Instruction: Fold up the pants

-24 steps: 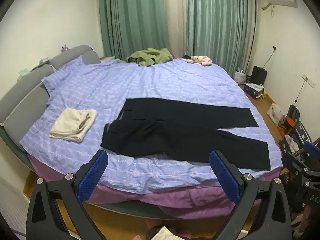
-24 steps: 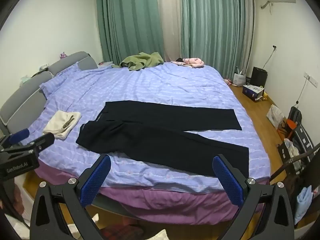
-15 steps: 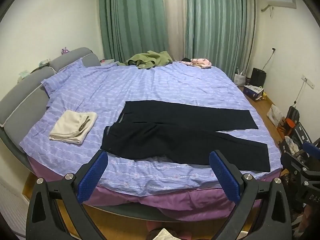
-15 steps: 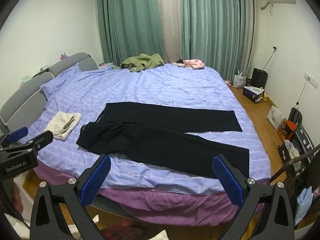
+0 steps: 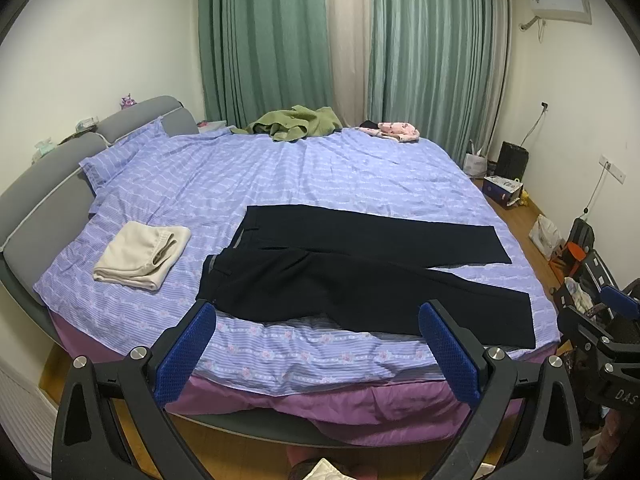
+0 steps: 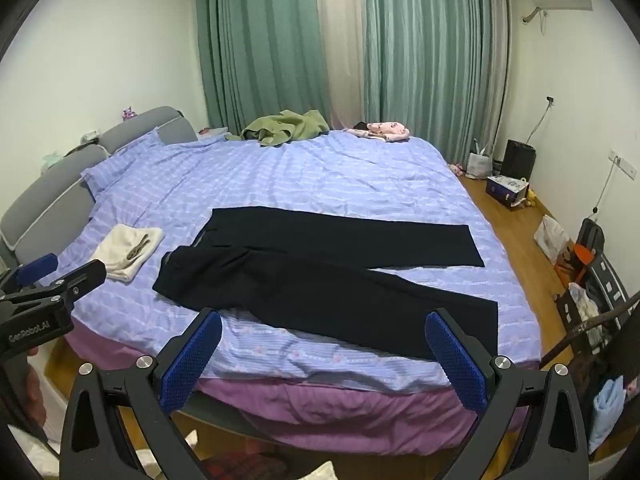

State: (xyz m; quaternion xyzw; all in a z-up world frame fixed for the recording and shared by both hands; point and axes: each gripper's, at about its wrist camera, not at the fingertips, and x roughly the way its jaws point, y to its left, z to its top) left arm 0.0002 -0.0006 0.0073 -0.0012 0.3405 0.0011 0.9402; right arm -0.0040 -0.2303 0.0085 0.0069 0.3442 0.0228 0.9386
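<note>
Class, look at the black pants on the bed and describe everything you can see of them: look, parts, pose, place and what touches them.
The black pants are dark, matte woven cloth, spread flat and unfolded on the purple striped bedspread near the bed's front edge. The waistband, showing a grey lining, points toward the folded cream garment but does not touch it. The two legs splay apart toward the right, the nearer one reaching close to the bed's edge. Only the bedspread touches them; no gripper does.

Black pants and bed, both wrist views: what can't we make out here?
- black pants: fabric, buttons and pockets too dark to read in either view.
- cream folded cloth: garment type unclear, folded.
- pink item at far edge: too small.
- Floor by the bed: hidden by left gripper and right gripper.
</note>
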